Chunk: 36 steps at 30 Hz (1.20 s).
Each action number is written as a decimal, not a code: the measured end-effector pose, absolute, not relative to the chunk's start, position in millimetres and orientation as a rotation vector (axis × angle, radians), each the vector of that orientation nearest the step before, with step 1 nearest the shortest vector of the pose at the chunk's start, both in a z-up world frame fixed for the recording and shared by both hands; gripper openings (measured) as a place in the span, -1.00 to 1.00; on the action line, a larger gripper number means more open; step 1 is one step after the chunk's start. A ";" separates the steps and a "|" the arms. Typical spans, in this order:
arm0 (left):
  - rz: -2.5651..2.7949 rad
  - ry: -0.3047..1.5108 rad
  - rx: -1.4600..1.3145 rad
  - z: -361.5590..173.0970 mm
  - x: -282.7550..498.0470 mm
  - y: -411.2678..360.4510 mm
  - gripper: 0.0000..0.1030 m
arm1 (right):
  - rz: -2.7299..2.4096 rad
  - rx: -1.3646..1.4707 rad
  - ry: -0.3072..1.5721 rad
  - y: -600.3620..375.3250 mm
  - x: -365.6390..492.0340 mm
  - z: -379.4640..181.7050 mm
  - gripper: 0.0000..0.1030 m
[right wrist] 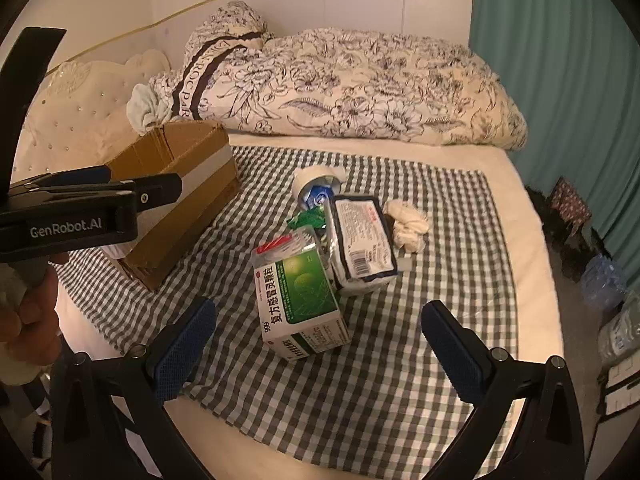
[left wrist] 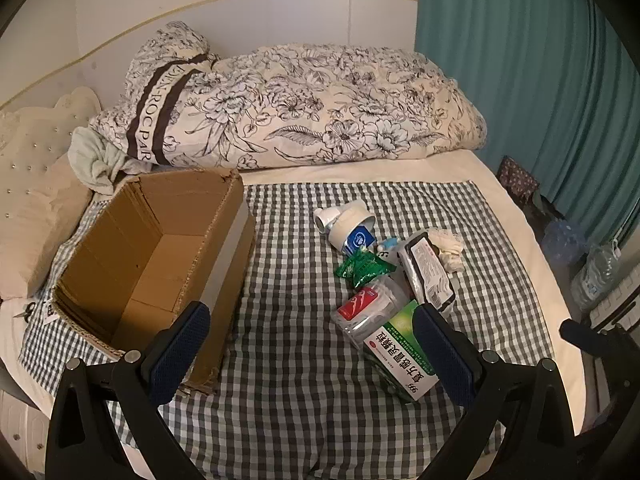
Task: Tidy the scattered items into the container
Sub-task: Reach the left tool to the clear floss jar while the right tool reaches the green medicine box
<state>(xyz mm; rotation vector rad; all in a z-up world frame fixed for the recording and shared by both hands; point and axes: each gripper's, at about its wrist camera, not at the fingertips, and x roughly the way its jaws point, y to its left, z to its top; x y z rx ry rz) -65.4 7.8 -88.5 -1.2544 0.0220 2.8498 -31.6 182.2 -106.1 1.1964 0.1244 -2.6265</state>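
Both the left gripper [left wrist: 310, 354] and right gripper [right wrist: 320, 350] hang apart and empty over the heaped items, so grabbing the medicine box [right wrist: 300, 304] could topple what seems a clear tub [left wrist: 370, 314] beneath, well short of the cardboard box [left wrist: 148, 248].

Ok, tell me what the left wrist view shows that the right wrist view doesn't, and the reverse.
Only the left wrist view looks into the cardboard box, showing nothing inside, and shows the open left gripper from behind.

Only the right wrist view shows the left gripper from the side, gripped by the left hand, plus the open right gripper and the printed back label of the dark-edged packet.

Both show the checked cloth, the green medicine box, the white bottle, the green sachet, the white rag and the floral duvet.
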 end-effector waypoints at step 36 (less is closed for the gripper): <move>2.652 0.055 -1.443 -179.1 -125.0 4.4 1.00 | -2.444 1.302 0.277 150.3 -94.5 -222.4 1.00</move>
